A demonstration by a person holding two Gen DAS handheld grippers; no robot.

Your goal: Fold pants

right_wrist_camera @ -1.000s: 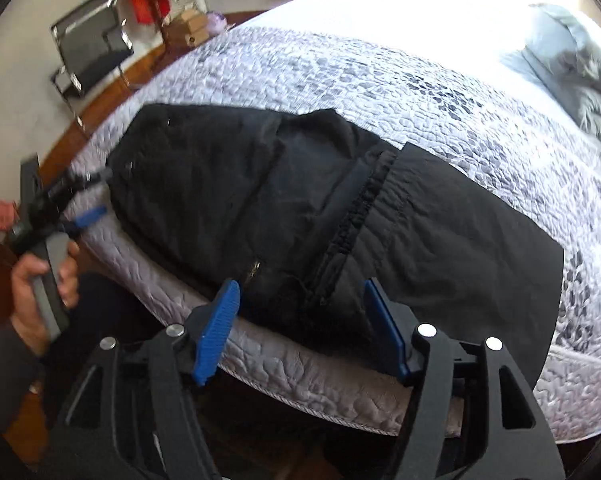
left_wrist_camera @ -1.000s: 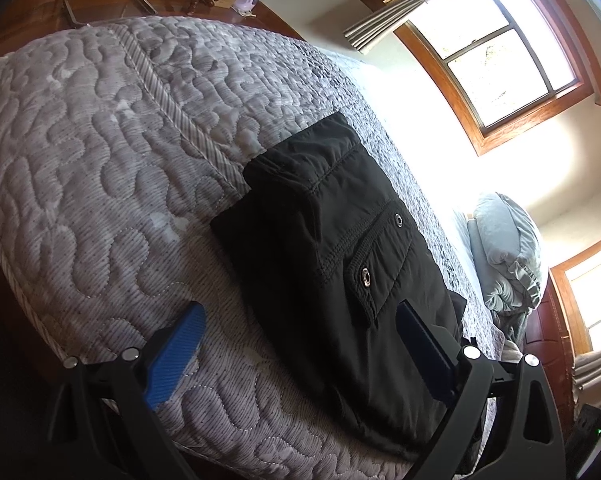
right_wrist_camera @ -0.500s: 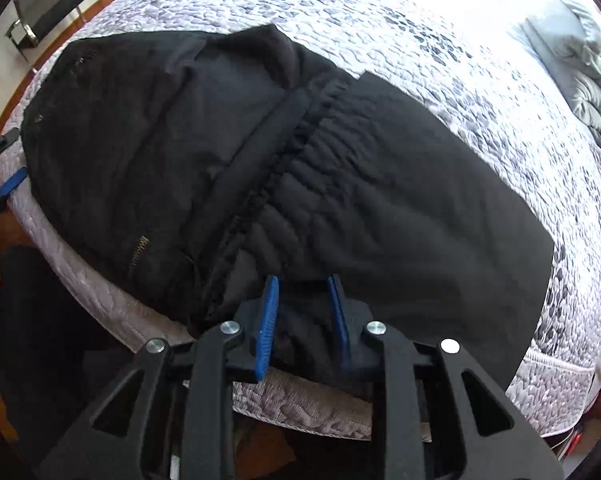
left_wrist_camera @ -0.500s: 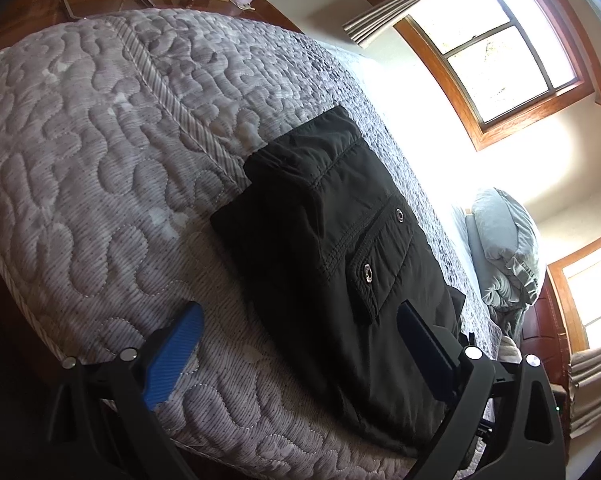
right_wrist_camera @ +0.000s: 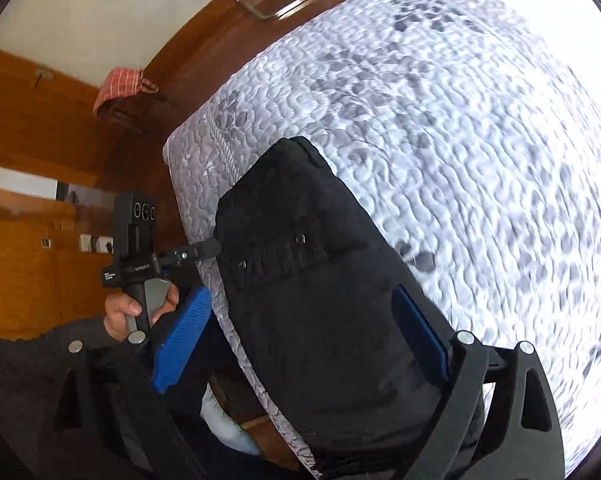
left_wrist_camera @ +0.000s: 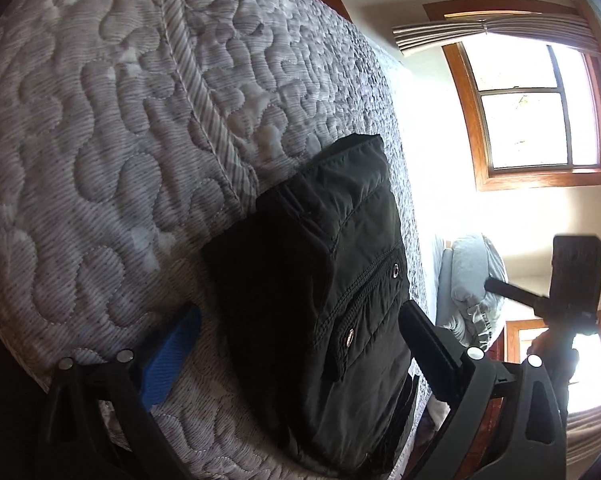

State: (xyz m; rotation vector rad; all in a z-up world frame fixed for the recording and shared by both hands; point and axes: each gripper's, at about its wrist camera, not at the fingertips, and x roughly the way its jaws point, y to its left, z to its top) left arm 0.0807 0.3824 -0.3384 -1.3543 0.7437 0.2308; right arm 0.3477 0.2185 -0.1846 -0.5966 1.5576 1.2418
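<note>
The right gripper (right_wrist_camera: 300, 344), nearly closed on the cloth a moment ago, now has its jaws spread wide. Black pants (right_wrist_camera: 320, 280) lie folded at the corner of the quilted bed (right_wrist_camera: 480, 140). The left gripper (left_wrist_camera: 300, 360) straddles them, jaws wide apart, holding nothing.

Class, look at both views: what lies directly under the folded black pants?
The folded black pants rest on the grey quilted mattress, near its corner. Quilting shows all around them. The patch of mattress beneath, and the pants' inner folded layers, are covered and cannot be seen.
</note>
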